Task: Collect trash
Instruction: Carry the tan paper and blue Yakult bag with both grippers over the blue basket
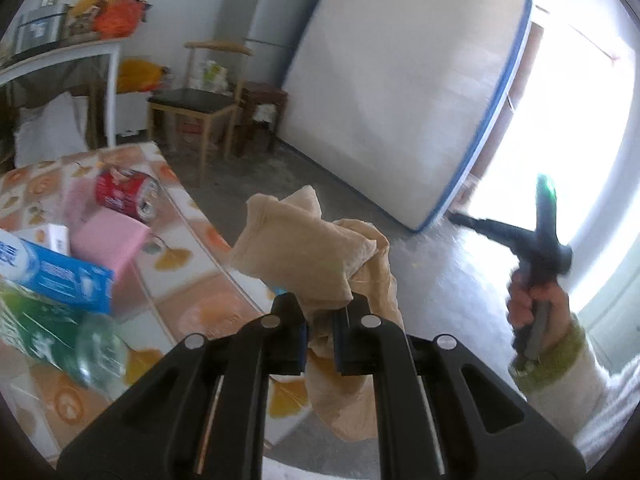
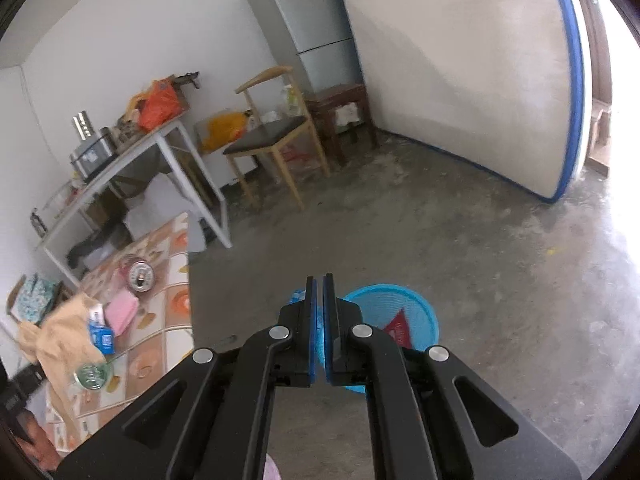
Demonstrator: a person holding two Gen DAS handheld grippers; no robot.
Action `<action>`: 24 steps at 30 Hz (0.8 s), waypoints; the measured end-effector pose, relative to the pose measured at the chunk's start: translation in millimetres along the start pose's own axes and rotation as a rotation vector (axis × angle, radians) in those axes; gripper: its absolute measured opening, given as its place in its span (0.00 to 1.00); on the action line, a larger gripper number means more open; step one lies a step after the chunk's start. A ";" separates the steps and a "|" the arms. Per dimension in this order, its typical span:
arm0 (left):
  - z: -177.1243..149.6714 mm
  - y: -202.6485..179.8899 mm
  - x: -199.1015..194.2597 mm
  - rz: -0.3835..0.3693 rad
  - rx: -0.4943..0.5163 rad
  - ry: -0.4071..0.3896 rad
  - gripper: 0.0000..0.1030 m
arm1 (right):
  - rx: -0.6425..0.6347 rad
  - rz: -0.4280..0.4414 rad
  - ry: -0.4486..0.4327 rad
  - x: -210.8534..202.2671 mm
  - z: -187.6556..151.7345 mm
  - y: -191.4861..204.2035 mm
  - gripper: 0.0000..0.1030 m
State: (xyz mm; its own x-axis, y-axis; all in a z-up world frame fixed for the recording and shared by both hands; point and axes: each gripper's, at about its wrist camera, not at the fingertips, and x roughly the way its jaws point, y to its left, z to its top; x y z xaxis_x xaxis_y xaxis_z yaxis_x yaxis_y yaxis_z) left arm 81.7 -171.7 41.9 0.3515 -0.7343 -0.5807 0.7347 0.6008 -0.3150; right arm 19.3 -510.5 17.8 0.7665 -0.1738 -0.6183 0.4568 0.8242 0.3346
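Grippers, two, hand-held. Left gripper (image 1: 320, 312): jaws clenched on a beige crumpled paper wad (image 1: 308, 252), pinched at its lower neck, the bulk standing above the fingers and a loose tail drooping below them. Right gripper (image 2: 320, 288): jaws pressed together, nothing between them; it hangs over the floor, pointing toward the basket.

Paper wad, handling (judged): very light, soft, crushable, not slippery and not fragile. Any fold gives purchase; the present pinch at the gathered middle looks sound. The trailing end could snag or flap on release.

Table with orange-patterned tiled top (image 1: 208, 304): at the left of the left wrist view, beside the wad. Uncollected items on it:
- green plastic bottle (image 1: 60, 344), lying down; probably light, smooth, apt to roll; take across the body.
- blue carton (image 1: 68, 276); stiff, flat faces, easy to clamp.
- pink block (image 1: 108, 240); seemingly soft.
- red drink can (image 1: 128, 196), on its side; thin-walled, dentable, rolls.

Blue basket (image 2: 416, 312): on the concrete floor, just beyond the right gripper's fingers, with a red scrap (image 2: 398, 326) already inside. Likely destination for the wad.

Background: wooden chair (image 2: 272, 144), white mattress (image 1: 400, 92) propped upright against the wall, grey fridge (image 2: 308, 20).
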 end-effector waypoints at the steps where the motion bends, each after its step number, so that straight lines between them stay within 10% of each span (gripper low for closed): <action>1: -5.7 -1.3 2.5 -0.008 -0.004 0.014 0.08 | -0.005 0.014 0.003 2.6 0.4 2.2 0.03; 24: -58.3 6.3 4.8 -0.130 -0.075 0.115 0.07 | 0.088 0.241 0.160 41.5 -17.0 10.4 0.03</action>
State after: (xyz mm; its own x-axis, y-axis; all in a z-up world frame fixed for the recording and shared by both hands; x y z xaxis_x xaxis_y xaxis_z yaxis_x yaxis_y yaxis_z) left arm 54.2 -153.0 -6.6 0.1845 -0.7686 -0.6125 0.7229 0.5284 -0.4453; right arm 48.2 -499.9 -16.5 0.7800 0.1140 -0.6153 0.3128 0.7806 0.5411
